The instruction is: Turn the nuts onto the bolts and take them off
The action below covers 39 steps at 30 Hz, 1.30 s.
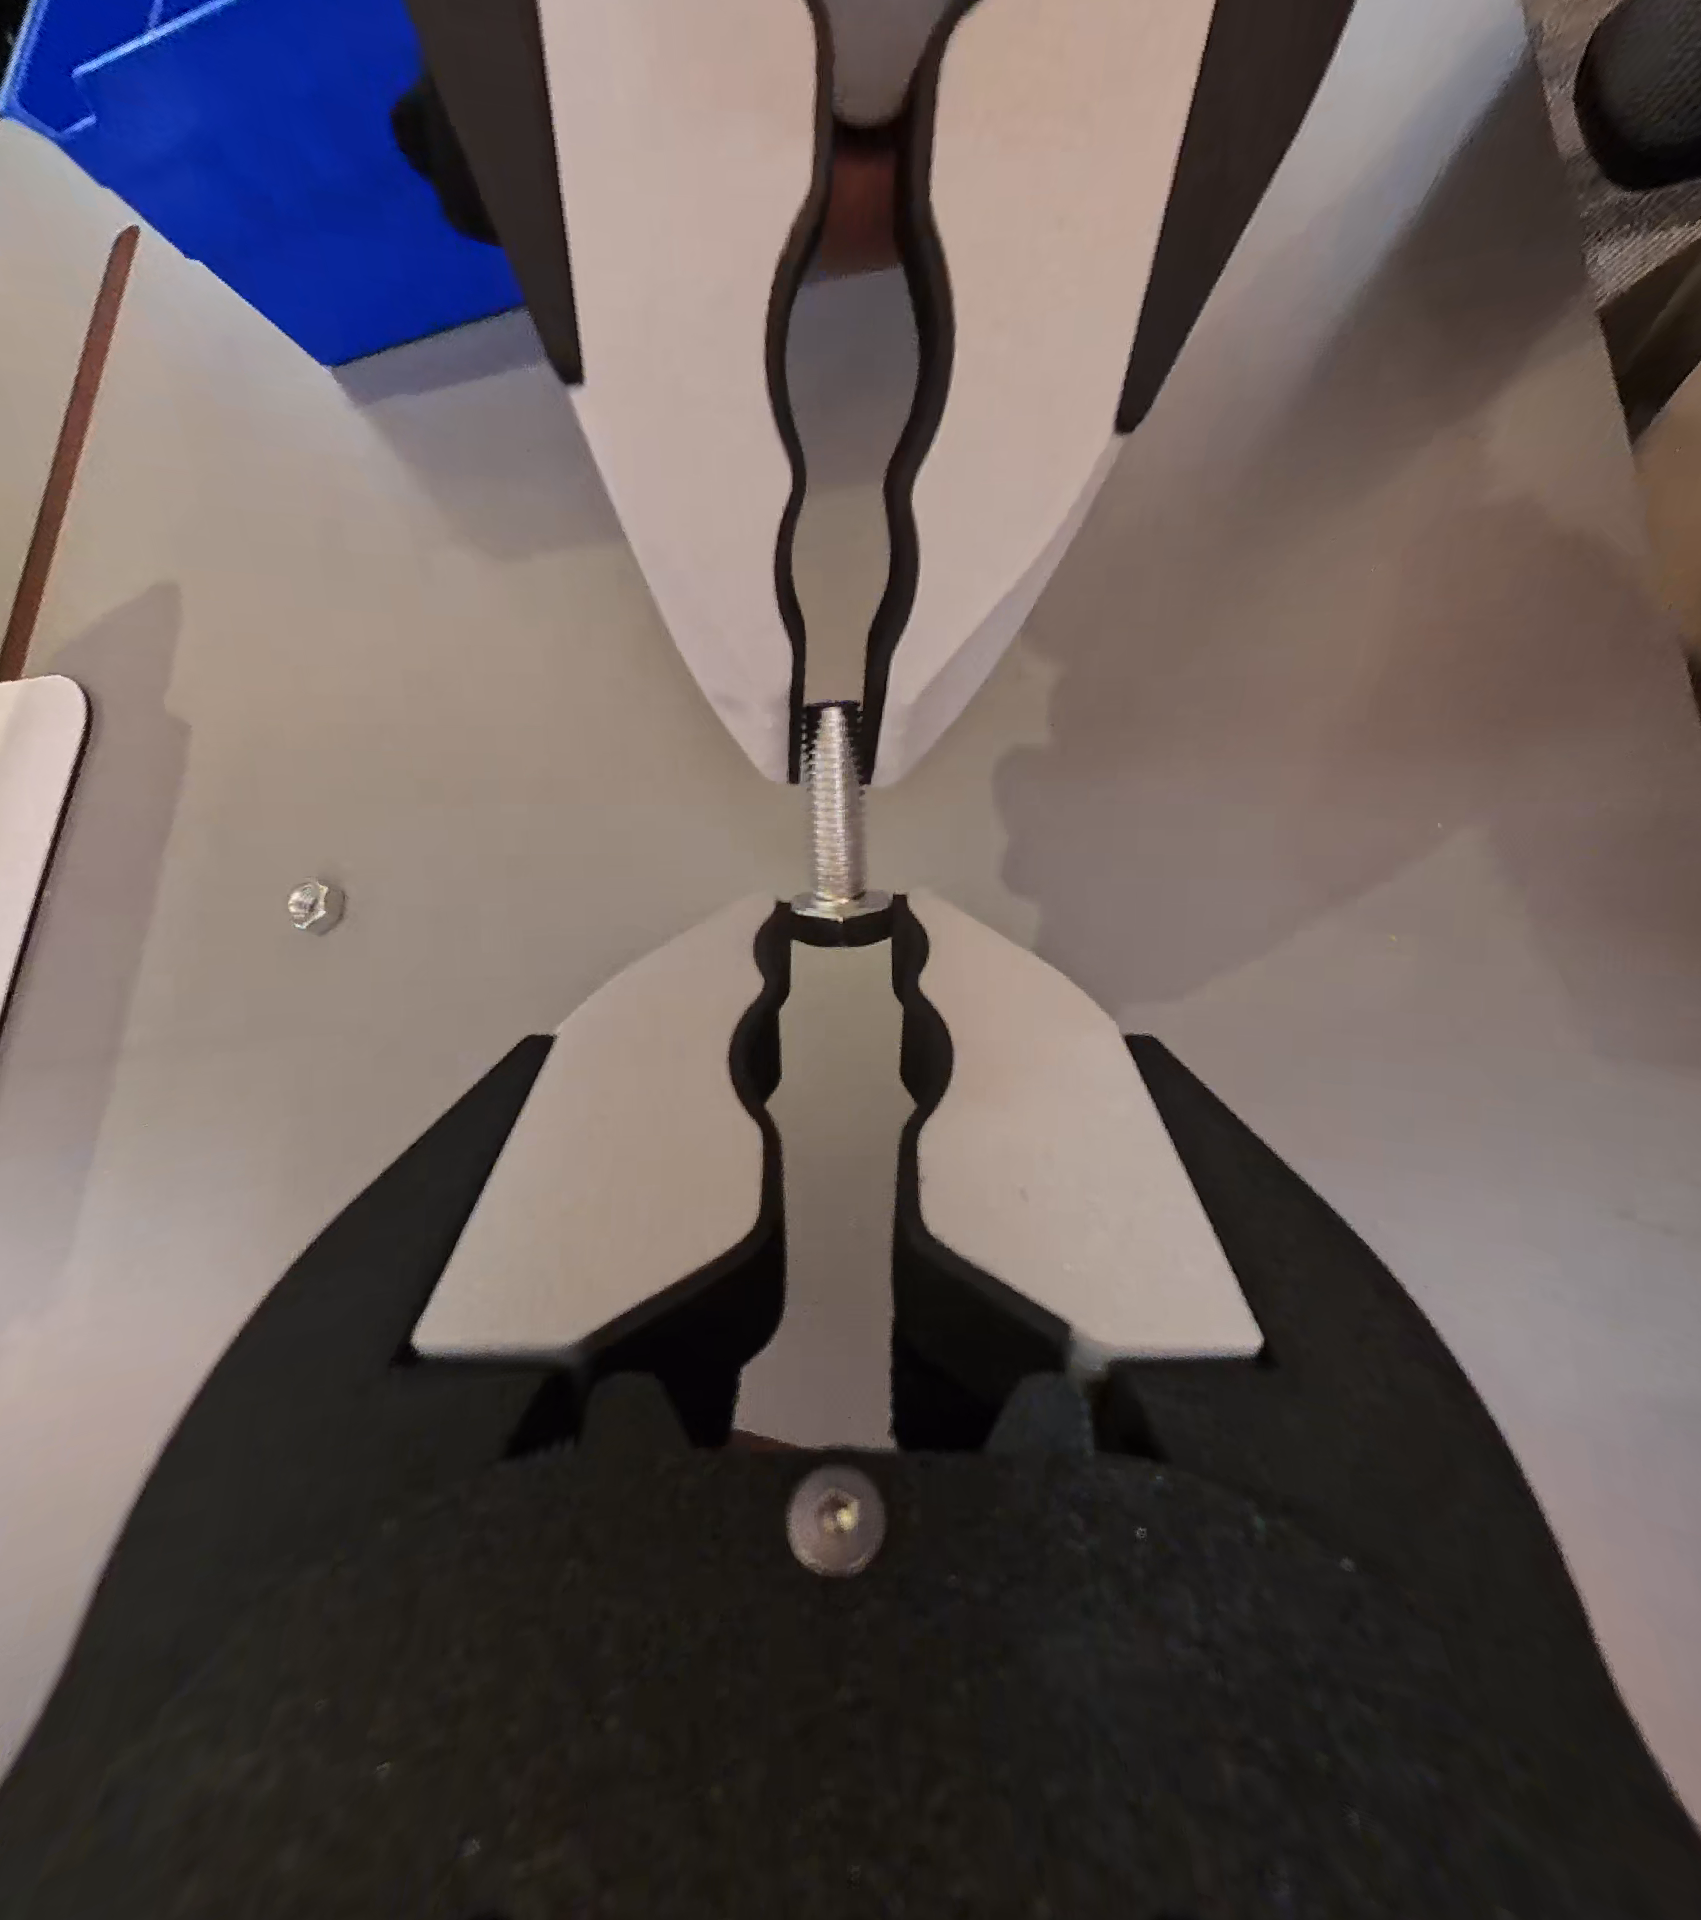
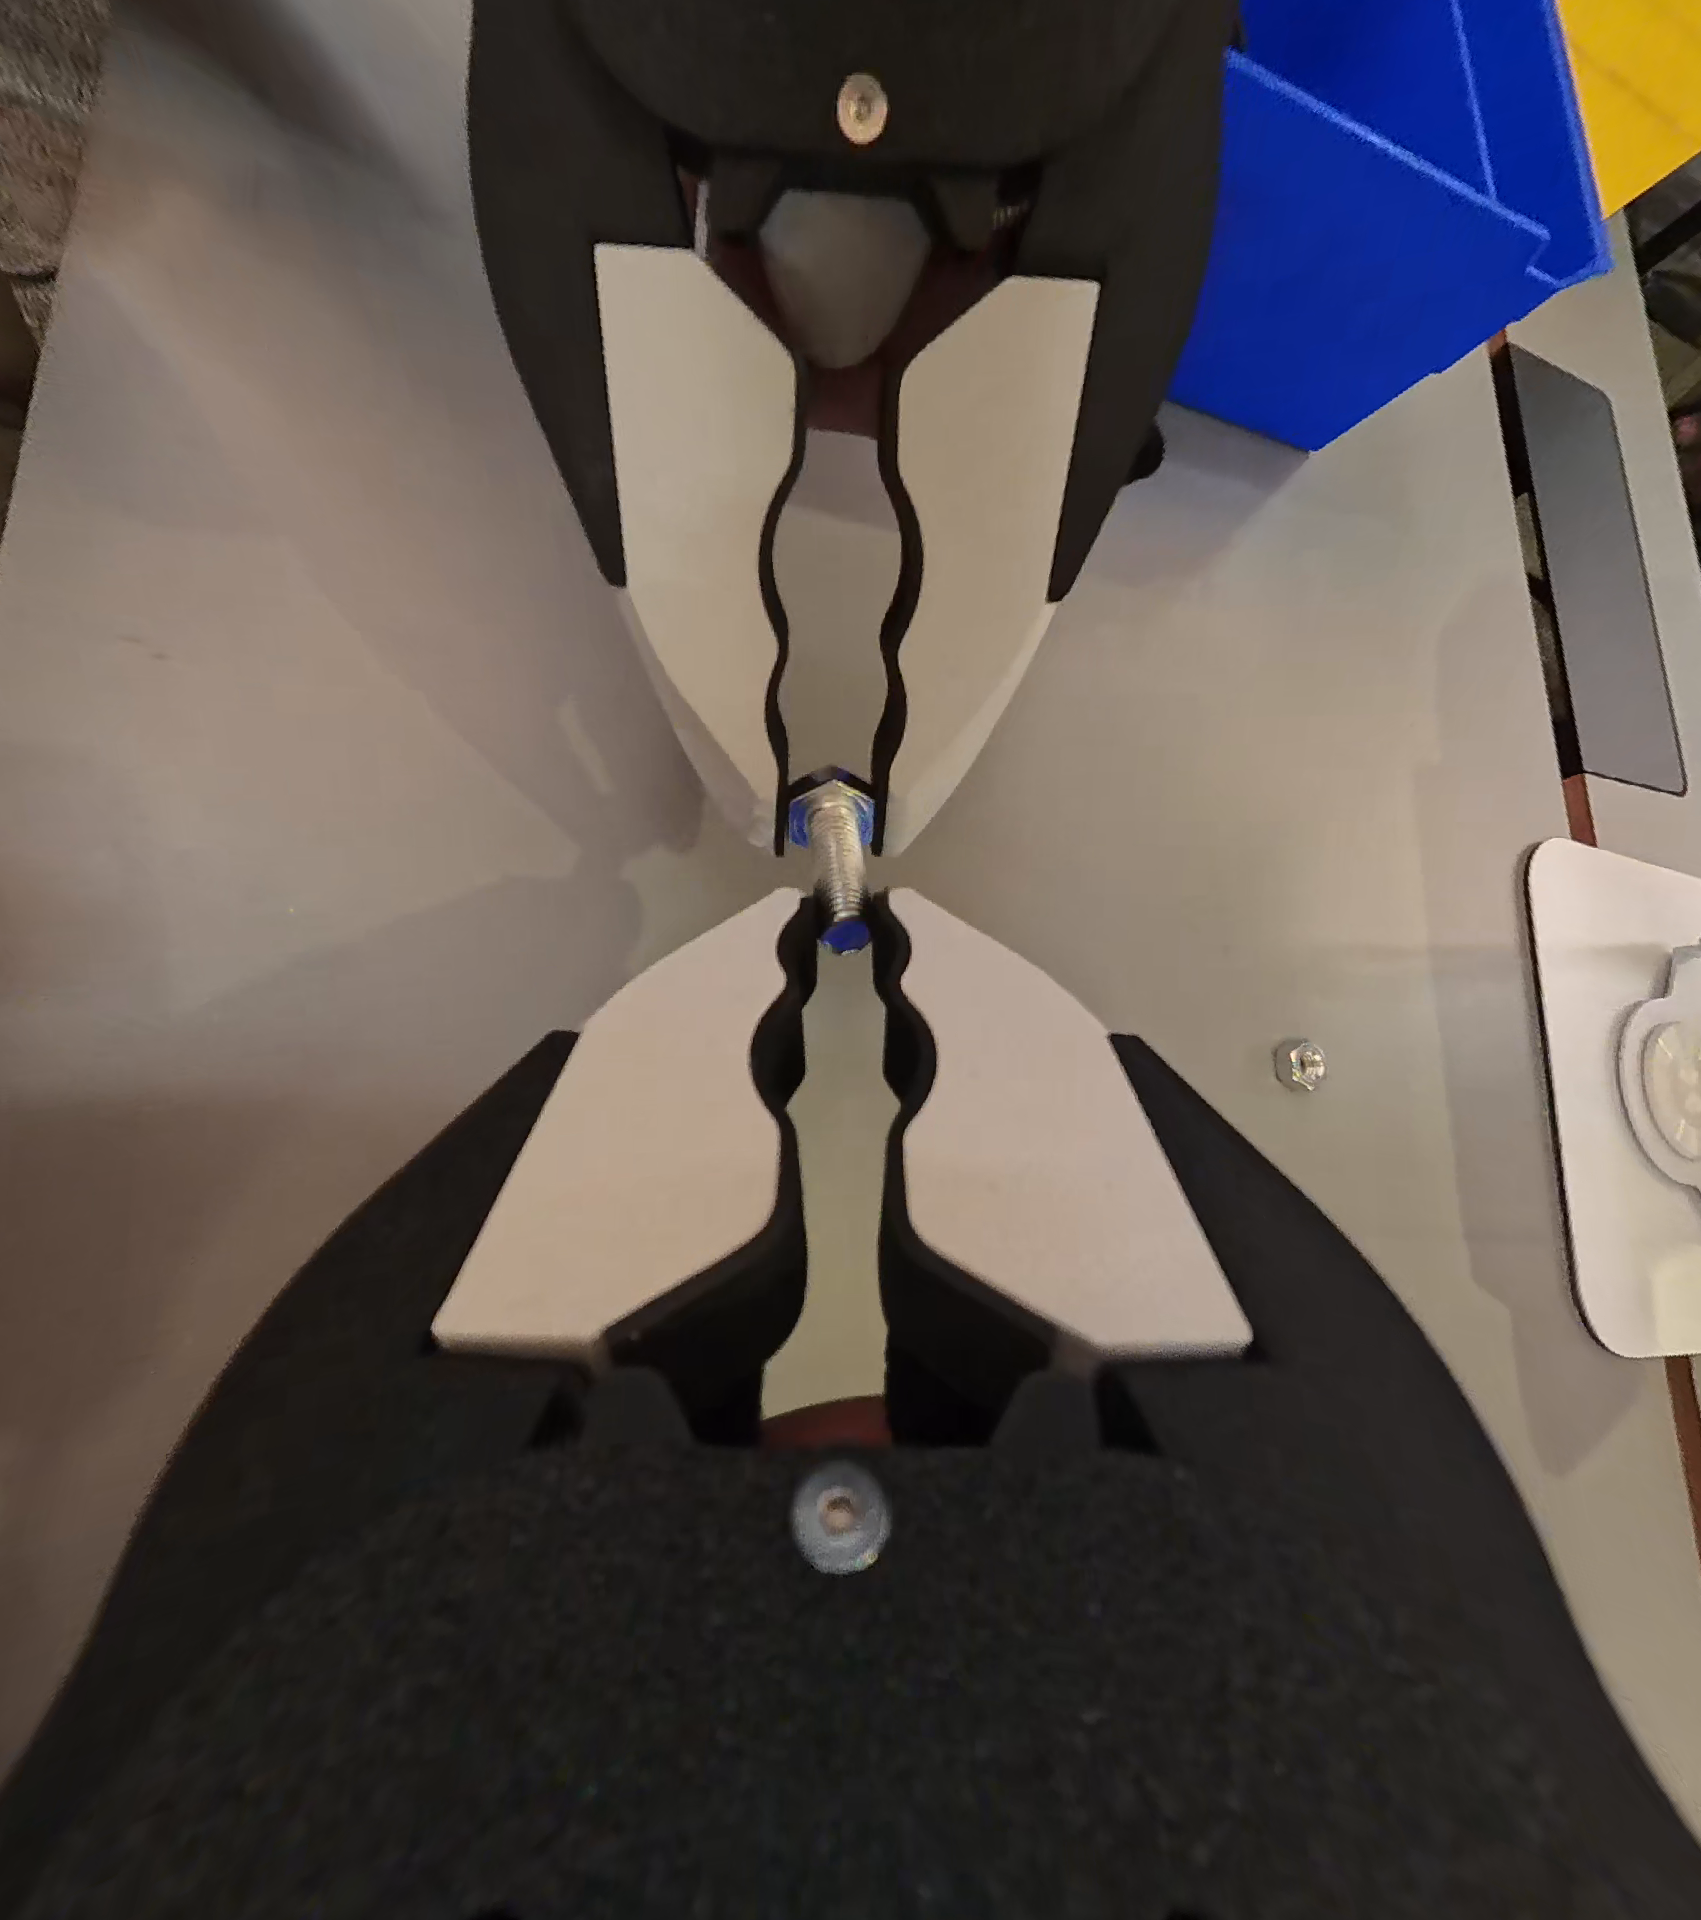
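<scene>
left tool point(image 1: 841, 920) pinching bolt point(image 1: 835, 821) head | right tool point(image 2: 841, 925) pinching threaded tip | bolt: stiff, light, slick steel; hold by hex flats | spare nut point(image 1: 316, 906) on tabletop point(image 1: 410, 727), left-centre

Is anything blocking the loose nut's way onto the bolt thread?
Yes: the right tool is shut on the threaded tip of the bolt, covering where the nut must start. The left tool holds the head.

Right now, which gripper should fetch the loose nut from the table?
Probably right: the right gripper pinches the bolt's threaded end, which must be freed for the nut; the left gripper holds the head.
</scene>
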{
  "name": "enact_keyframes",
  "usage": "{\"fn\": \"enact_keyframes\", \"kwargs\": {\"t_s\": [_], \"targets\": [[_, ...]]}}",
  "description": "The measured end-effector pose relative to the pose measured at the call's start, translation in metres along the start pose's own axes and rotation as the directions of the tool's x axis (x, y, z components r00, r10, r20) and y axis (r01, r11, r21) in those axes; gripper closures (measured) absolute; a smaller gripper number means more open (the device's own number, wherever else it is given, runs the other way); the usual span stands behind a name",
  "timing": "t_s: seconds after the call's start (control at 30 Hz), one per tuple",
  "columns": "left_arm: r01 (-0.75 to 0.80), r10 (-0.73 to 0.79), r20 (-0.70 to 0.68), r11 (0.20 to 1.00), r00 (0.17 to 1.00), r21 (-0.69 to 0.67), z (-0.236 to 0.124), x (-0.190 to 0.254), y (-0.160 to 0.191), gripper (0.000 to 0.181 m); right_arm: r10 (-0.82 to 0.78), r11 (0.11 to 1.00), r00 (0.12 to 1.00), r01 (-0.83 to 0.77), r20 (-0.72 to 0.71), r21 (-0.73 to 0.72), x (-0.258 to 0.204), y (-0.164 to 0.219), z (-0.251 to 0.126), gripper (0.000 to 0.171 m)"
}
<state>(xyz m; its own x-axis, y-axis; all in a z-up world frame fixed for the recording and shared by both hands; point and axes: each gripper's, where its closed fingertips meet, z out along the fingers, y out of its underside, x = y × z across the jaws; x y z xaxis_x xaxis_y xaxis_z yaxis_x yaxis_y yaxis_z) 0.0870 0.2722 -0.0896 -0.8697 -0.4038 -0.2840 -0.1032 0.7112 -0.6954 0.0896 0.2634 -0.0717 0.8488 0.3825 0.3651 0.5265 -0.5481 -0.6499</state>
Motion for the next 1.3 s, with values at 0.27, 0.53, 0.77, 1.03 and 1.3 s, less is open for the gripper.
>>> {"fn": "enact_keyframes", "kwargs": {"t_s": [0.27,0.53,0.77,1.03,1.3], "targets": [[0.171,-0.178,0.000,0.943,0.984,0.286,-0.011,-0.029,-0.016,0.163,0.194,0.939,0.978,-0.162,-0.080,0.302,0.036,-0.007,-0.014,0.148],[0.455,-0.466,-0.156,0.645,0.871,0.614,-0.023,-0.056,-0.014,0.164,0.734,0.573,0.679,-0.621,0.002,0.534,0.103,0.052,-0.015,0.141],[0.468,-0.495,-0.161,0.594,0.854,0.654,-0.030,-0.065,-0.014,0.163,0.728,0.682,0.639,-0.636,-0.248,0.361,0.101,0.083,0.004,0.136],[0.469,-0.532,-0.134,0.564,0.836,0.679,-0.040,-0.076,-0.006,0.164,0.571,0.758,0.640,-0.651,-0.514,0.030,0.139,0.112,0.052,0.139],[0.465,-0.545,-0.122,0.551,0.829,0.693,-0.051,-0.081,-0.002,0.163,0.719,0.581,0.490,-0.813,-0.494,0.039,0.166,0.129,0.093,0.136]]}}
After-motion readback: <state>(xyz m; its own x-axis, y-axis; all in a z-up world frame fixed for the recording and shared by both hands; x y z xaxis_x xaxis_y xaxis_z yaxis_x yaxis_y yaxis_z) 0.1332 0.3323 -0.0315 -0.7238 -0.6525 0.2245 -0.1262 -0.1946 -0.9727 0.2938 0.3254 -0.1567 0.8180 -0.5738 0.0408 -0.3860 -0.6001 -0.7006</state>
